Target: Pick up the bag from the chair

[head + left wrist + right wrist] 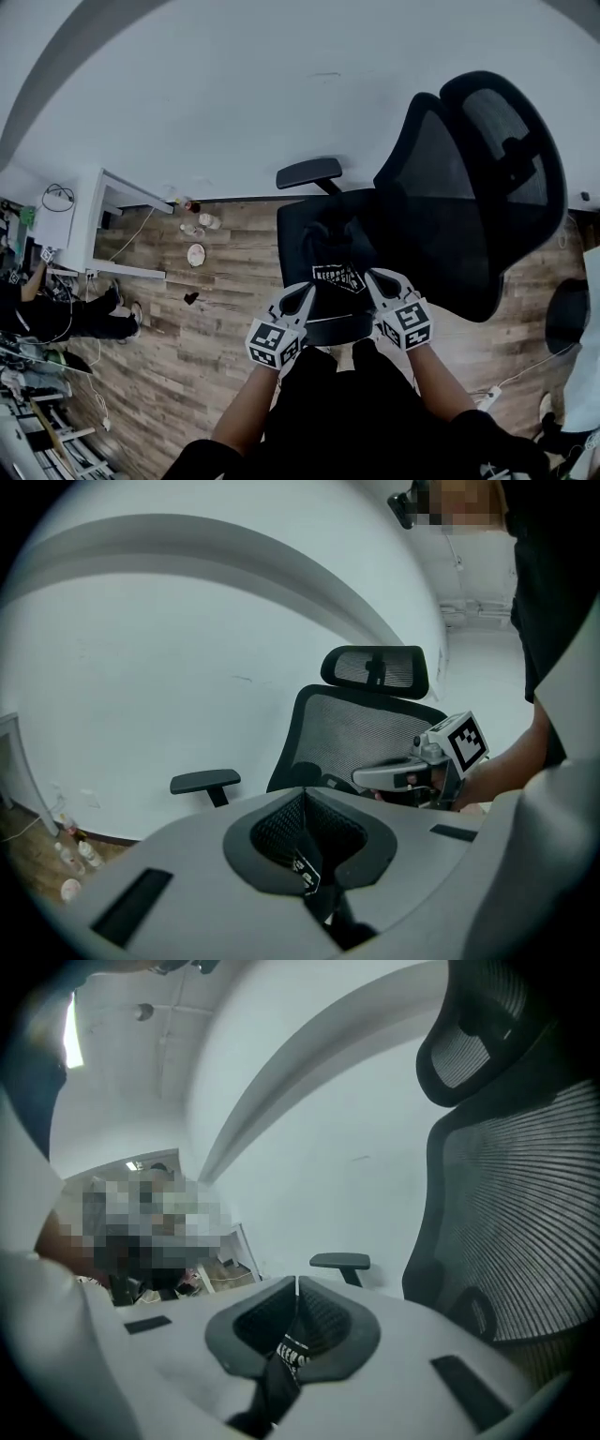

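A black bag (339, 246) with white lettering lies on the seat of a black mesh office chair (469, 187). Both grippers are at the bag's near edge, above the seat front. My left gripper (302, 294) is shut on a black strap (307, 862) of the bag; the strap runs down between its jaws. My right gripper (377, 279) is shut on a lettered black strap (291, 1352) in the same way. The left gripper view also shows the right gripper (394, 777), held in a hand, in front of the chair's backrest (366, 733). In the gripper views the jaws hide the bag's body.
One chair armrest (309, 172) sticks out to the left. A white desk (89, 225) stands at the far left, with bottles and a plate (196, 254) on the wood floor. A seated person (56, 314) is at the left edge. A power strip (489, 397) lies at the lower right.
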The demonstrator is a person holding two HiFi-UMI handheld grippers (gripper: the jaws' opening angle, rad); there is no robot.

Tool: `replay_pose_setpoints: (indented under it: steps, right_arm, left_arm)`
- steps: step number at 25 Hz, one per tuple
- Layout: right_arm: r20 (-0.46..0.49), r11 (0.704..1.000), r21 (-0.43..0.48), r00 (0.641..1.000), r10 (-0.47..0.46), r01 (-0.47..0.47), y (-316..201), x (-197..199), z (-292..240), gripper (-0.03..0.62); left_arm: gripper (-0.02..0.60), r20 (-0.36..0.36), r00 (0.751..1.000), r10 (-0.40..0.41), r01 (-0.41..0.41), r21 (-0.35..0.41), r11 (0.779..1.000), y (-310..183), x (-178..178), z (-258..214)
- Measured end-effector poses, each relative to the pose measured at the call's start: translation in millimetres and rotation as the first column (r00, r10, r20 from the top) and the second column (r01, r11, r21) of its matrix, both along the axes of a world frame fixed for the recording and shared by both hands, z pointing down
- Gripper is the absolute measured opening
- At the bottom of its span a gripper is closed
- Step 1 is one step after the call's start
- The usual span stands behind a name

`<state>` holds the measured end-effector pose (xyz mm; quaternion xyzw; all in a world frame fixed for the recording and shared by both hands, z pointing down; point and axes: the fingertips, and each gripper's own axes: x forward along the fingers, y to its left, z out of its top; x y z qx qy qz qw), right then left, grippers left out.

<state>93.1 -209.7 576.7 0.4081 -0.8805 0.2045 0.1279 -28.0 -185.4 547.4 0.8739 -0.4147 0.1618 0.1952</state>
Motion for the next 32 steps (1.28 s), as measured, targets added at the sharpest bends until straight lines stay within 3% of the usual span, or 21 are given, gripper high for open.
replay_pose_setpoints:
  steps: [11, 19, 20, 22, 23, 27, 30, 32]
  right_arm:
    - [-0.039, 0.992, -0.123, 0.999, 0.009, -0.014, -30.0, -4.2, 48.5, 0.025]
    - [-0.085, 0.97, -0.234, 0.995, 0.048, -0.067, -54.9, -7.6, 98.0, 0.169]
    - [-0.09, 0.966, -0.248, 0.994, 0.058, -0.078, -58.2, -6.3, 104.1, 0.189]
    - [-0.091, 0.953, -0.284, 0.993, 0.08, -0.103, -64.1, -3.9, 118.2, 0.244]
    - [-0.089, 0.945, -0.305, 0.992, 0.094, -0.116, -66.4, -2.8, 125.6, 0.271]
    - [-0.079, 0.918, -0.355, 0.984, 0.16, -0.178, -81.6, -0.2, 146.6, 0.364]
    - [-0.074, 0.901, -0.384, 0.98, 0.186, -0.201, -99.3, 0.3, 160.9, 0.407]
    - [-0.053, 0.877, -0.43, 0.976, 0.212, -0.214, -110.4, 3.8, 171.9, 0.434]
  left_arm:
    - [0.023, 0.038, 0.998, -0.055, 0.058, -0.093, 0.994, -47.1, -38.1, 58.0]
    - [0.028, -0.022, 0.999, -0.046, 0.04, -0.219, 0.975, -82.3, -53.8, 114.6]
    - [0.055, -0.028, 0.999, -0.046, 0.038, -0.233, 0.972, -87.7, -55.1, 121.0]
    - [0.196, -0.038, 0.998, -0.042, 0.03, -0.266, 0.964, -97.9, -56.5, 135.9]
    - [0.228, -0.04, 0.998, -0.04, 0.027, -0.283, 0.959, -102.2, -56.7, 144.1]
    - [0.317, -0.04, 0.996, -0.073, 0.055, -0.351, 0.935, -121.7, -60.7, 180.6]
    - [0.388, -0.054, 0.993, -0.101, 0.068, -0.428, 0.901, -139.4, -63.0, 211.8]
    - [0.404, -0.056, 0.996, -0.071, 0.036, -0.474, 0.88, -147.9, -59.1, 231.0]
